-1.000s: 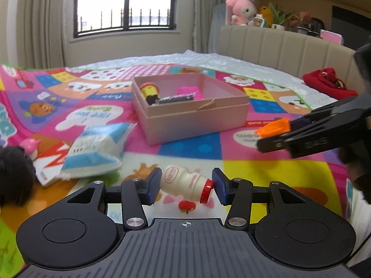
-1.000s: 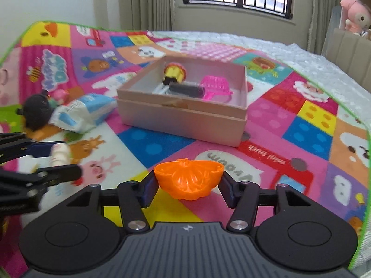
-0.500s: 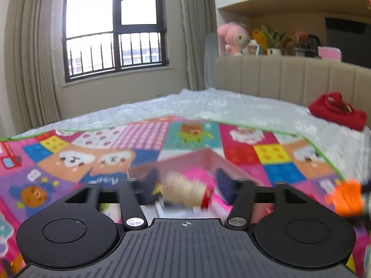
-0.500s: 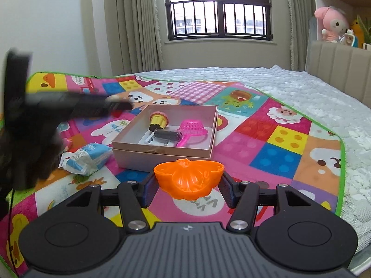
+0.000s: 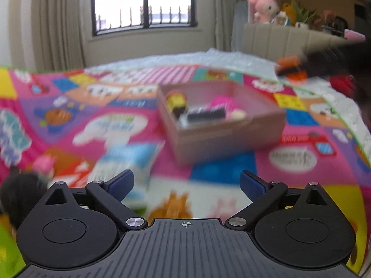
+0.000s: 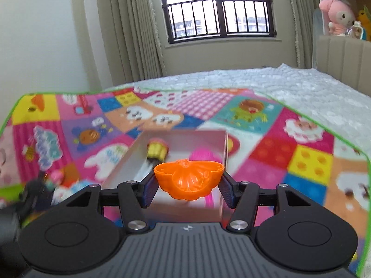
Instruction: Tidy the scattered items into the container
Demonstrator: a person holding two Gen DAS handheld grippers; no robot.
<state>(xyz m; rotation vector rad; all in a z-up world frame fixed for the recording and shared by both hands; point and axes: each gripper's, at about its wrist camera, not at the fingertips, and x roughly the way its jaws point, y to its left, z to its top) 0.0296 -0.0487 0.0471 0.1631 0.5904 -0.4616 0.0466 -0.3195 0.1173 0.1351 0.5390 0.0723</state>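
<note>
- A barred window (image 6: 219,9) with a dark frame sits in the far wall, bright with daylight.
- Beige curtains (image 6: 136,30) hang on both sides of it.
- The wall (image 6: 46,46) to the left is plain and pale.
- A bed (image 6: 289,85) with a white quilted cover carries a colourful patchwork play mat (image 6: 289,153) edged in green.
- A padded beige headboard (image 5: 278,39) stands at the right, with a pink plush toy (image 6: 336,16) and other soft toys on the ledge above it.

Play mat (image 6: 301,159): patchwork of pink, yellow, blue, purple and orange squares with cartoon animals, green edge. Box (image 5: 227,136): pale pink. Inside the box: yellow-and-black toy (image 5: 177,100), pink scoop (image 5: 221,102). Orange juicer (image 6: 187,179). Blue-and-white packet (image 5: 125,162).
</note>
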